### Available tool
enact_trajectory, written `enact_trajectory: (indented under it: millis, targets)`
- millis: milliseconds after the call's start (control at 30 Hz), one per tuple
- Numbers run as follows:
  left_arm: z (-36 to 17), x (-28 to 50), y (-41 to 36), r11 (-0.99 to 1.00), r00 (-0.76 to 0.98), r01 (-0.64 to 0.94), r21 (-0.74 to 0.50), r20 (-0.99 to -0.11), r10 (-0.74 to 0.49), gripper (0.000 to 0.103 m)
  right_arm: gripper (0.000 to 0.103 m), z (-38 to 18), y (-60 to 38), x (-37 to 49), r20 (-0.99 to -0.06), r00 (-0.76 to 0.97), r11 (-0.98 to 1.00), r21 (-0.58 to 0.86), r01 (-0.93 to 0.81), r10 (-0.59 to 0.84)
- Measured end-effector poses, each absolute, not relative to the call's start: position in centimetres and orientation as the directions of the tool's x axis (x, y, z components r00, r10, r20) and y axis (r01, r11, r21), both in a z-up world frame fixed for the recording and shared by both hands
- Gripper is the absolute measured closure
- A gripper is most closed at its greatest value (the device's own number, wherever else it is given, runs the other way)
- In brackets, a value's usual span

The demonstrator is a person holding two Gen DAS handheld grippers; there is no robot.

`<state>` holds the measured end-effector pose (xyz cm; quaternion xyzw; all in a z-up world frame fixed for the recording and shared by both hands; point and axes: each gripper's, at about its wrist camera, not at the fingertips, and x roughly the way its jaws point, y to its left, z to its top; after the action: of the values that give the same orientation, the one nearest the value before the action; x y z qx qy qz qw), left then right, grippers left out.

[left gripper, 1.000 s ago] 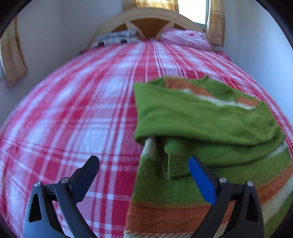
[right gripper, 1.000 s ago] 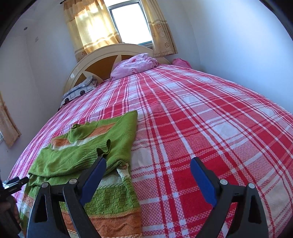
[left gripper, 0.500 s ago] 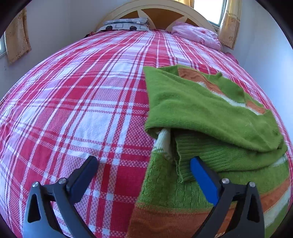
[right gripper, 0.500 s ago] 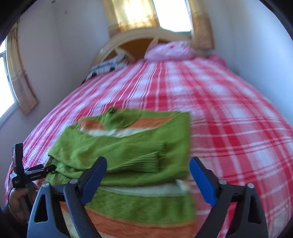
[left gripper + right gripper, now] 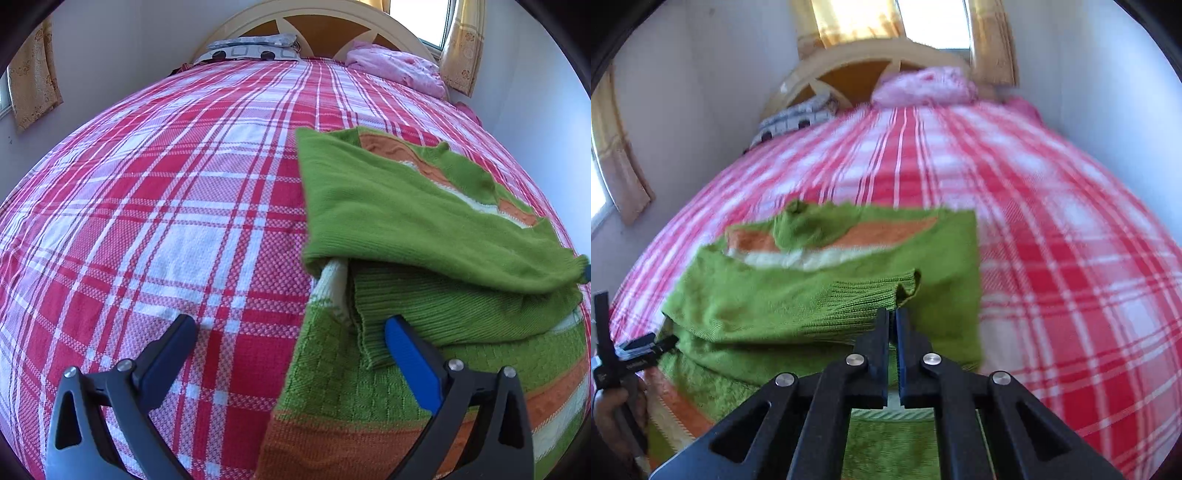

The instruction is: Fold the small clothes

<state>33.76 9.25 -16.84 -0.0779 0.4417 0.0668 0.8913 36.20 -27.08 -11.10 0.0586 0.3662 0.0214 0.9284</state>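
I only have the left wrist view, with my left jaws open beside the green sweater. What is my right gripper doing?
Observer: The right gripper is shut, its tips at a ribbed cuff lying on top of the green sweater. I cannot tell whether it pinches the knit.
Operator: Does that camera see my left side?
Observer: Yes. The left gripper shows at the sweater's left edge, held by a hand.
Operator: And the sweater's far side?
Observer: It ends in a straight fold on the plaid bedspread.
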Motion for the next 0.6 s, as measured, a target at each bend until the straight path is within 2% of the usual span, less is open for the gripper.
enact_trajectory:
  millis: [100,233,300,333,367,433,500,600]
  targets:
    - [-16.9,33.8,9.3,0.979,0.601,-0.188,-0.080,-0.798,0.051,0.000,0.101,-11.4,-28.0,36.0,-0.683,0.727,0.994,0.111,0.016,0.065]
    - [-16.9,33.8,9.4,0.979,0.603,-0.187,-0.085,-0.796,0.046,0.000,0.099,-14.0,-28.0,36.0,-0.745,0.665,0.998,0.060,-0.002,0.046]
    - [-16.8,33.7,9.4,0.978,0.609,-0.186,-0.092,-0.792,0.041,0.000,0.095,-13.6,-27.8,35.6,-0.735,0.678,1.000,0.025,0.013,0.010]
    - [-16.7,33.6,9.6,0.977,0.615,-0.183,-0.106,-0.788,0.030,0.000,0.087,-13.3,-27.8,35.5,-0.730,0.683,1.000,0.005,0.029,-0.016]
    - [-16.7,33.4,9.8,0.975,0.621,-0.183,-0.123,-0.784,0.017,0.000,0.062,-12.7,-27.6,35.3,-0.722,0.689,0.998,-0.026,0.057,-0.058]
    - [-16.4,32.9,10.4,0.968,0.643,-0.187,-0.168,-0.766,-0.009,0.000,0.022,-11.4,-26.9,34.8,-0.689,0.720,0.996,-0.050,0.076,-0.090]
    - [-16.1,32.3,11.1,0.956,0.667,-0.194,-0.219,-0.744,-0.035,0.000,0.021,-10.0,-25.6,34.4,-0.660,0.751,1.000,-0.021,0.008,-0.020]
    - [-15.6,31.2,12.3,0.932,0.703,-0.236,-0.274,-0.710,-0.031,0.000,0.021,-8.7,-23.3,34.4,-0.626,0.780,0.998,-0.044,-0.046,0.009]
